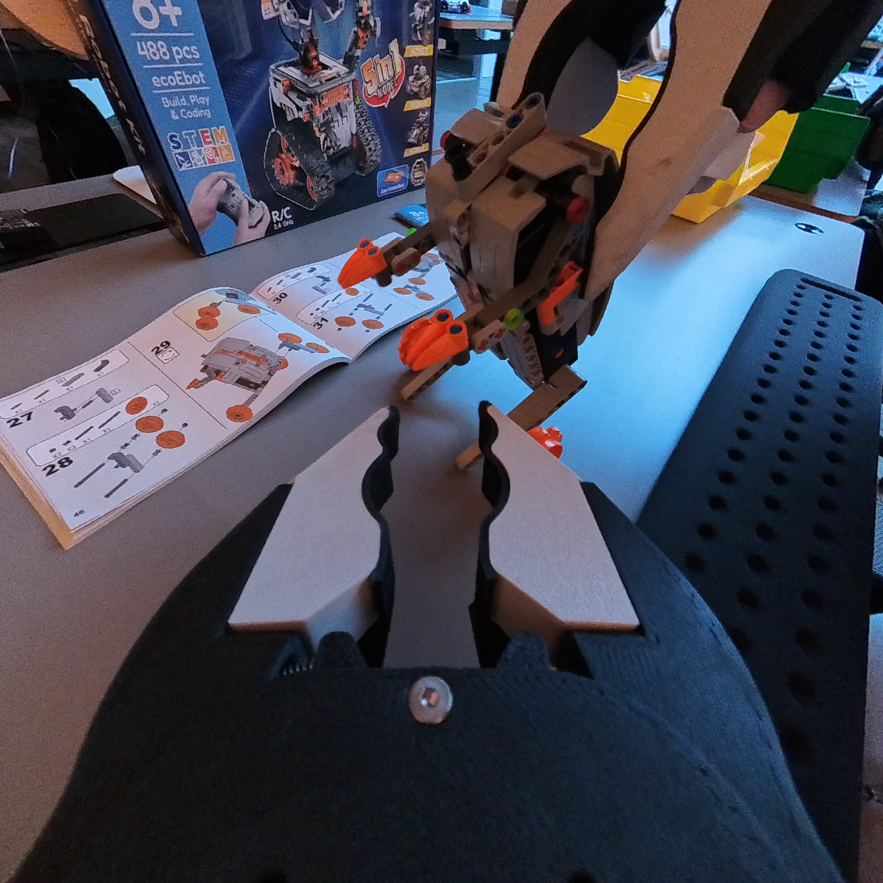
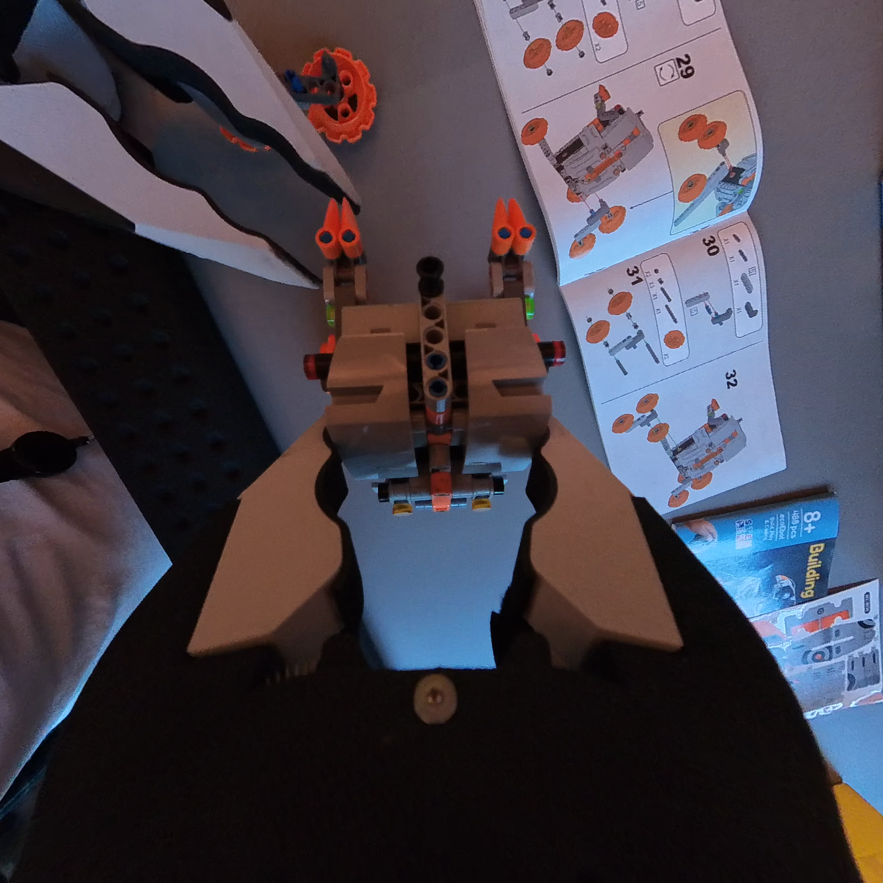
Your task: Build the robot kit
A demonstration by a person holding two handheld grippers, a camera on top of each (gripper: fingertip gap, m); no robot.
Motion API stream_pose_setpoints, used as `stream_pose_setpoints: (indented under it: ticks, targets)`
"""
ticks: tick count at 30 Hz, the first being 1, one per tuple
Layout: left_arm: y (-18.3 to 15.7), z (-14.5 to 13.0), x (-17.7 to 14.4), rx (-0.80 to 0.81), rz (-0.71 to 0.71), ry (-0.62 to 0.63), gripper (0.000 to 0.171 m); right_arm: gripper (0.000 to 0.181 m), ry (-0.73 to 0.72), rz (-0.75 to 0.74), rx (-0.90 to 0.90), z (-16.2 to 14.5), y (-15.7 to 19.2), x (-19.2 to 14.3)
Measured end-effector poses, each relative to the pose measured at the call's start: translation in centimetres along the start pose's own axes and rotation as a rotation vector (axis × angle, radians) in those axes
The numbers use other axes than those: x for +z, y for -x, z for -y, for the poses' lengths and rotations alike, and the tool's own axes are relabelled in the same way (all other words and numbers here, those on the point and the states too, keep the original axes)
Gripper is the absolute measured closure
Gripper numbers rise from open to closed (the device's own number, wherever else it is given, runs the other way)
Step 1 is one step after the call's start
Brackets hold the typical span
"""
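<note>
An open instruction booklet (image 1: 200, 377) was laid flat on the grey worktop (image 1: 143, 597), its near corner cut off. The left gripper (image 1: 437, 420) was held with jaws apart and empty, just above the worktop. An orange gear (image 2: 341, 95) was partly hidden behind one finger. The brick model (image 2: 435, 382) was clamped aloft by the right gripper (image 2: 435, 439); its underside was hidden.
</note>
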State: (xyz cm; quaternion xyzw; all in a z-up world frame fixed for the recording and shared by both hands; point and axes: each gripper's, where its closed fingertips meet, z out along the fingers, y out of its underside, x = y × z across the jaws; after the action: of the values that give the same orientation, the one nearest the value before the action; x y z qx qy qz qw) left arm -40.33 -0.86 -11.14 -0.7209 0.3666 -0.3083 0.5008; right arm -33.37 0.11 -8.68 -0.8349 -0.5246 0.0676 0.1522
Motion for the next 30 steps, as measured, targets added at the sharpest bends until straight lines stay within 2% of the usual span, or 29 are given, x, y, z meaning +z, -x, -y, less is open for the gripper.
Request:
stream_pose_setpoints:
  ticks: [6, 9, 12, 27, 30]
  targets:
    - [-0.7, -1.0, 0.6, 0.038, -0.032, 0.065, 0.139, 0.105, 0.0, 0.006, 0.012, 0.0, 0.0, 0.1]
    - [-0.3, -3.1, 1.7, 0.046, -0.017, 0.199, 0.144, 0.105, 0.0, 0.005, 0.015, 0.0, 0.1, 0.0]
    - [-0.3, -4.8, 2.6, 0.043, -0.02, 0.313, 0.158, 0.105, -0.001, 0.005, 0.017, 0.0, 0.1, 0.1]
    - [-0.5, -5.5, 3.5, 0.017, -0.05, 0.341, 0.168, 0.105, -0.009, 0.007, 0.021, 0.6, 0.6, 0.3]
    - [0.0, -5.4, 3.4, 0.013, -0.01, 0.336, 0.161, 0.105, -0.007, 0.007, 0.025, 0.6, 0.6, 0.3]
